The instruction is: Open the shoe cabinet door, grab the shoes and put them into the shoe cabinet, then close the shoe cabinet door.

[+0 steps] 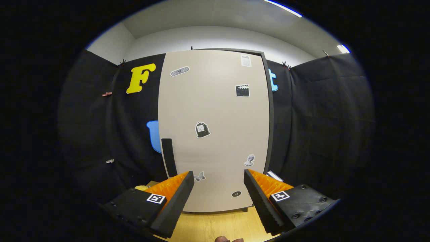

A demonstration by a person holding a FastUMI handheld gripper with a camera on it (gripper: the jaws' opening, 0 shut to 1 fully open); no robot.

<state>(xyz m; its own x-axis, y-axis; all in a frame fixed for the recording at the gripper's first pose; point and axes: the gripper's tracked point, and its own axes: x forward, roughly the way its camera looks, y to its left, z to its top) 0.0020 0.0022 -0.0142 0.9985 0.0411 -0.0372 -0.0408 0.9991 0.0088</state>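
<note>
A tall beige shoe cabinet point(215, 134) stands straight ahead of my gripper point(219, 176) on a wooden floor, its door shut. Several small stickers dot the door. A dark vertical handle point(168, 157) sits on the door's left side, low down, just above and beyond my left fingertip. My gripper is open, with nothing between its fingers; both fingers point at the lower part of the door. A small yellowish thing point(142, 187) peeks out behind the left finger; I cannot tell what it is.
Black cloth walls point(319, 127) close in the booth on both sides of the cabinet. The light wooden floor point(218, 225) runs from the cabinet's foot toward me. A bit of a hand point(228, 239) shows at the bottom between the fingers.
</note>
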